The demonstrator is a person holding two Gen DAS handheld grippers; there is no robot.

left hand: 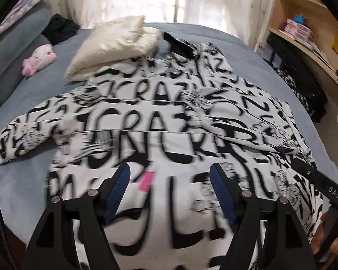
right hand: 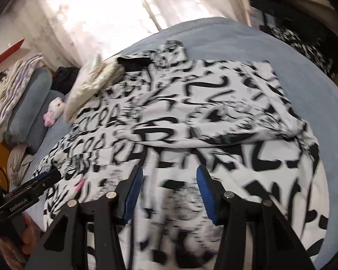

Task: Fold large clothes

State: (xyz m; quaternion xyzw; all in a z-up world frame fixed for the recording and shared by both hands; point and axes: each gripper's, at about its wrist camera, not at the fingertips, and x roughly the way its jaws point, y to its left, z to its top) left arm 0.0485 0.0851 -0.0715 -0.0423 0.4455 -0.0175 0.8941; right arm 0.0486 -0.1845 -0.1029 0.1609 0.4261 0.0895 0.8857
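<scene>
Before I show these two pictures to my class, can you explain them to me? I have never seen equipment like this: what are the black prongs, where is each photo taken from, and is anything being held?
No robot here: a person holds a hand tool with two fingers in each hand, and each tool carries a wide-angle camera looking along its fingers. One picture comes from the left gripper, the other from the right gripper; the black prongs with blue pads are those fingers. Both grippers are open above the cloth and hold nothing. On the blue bed lies a large white garment printed with black letters, one sleeve already folded across it. Behind it sit a cream pillow and a small pink plush toy. Each camera also catches the other gripper at its picture's edge.
</scene>
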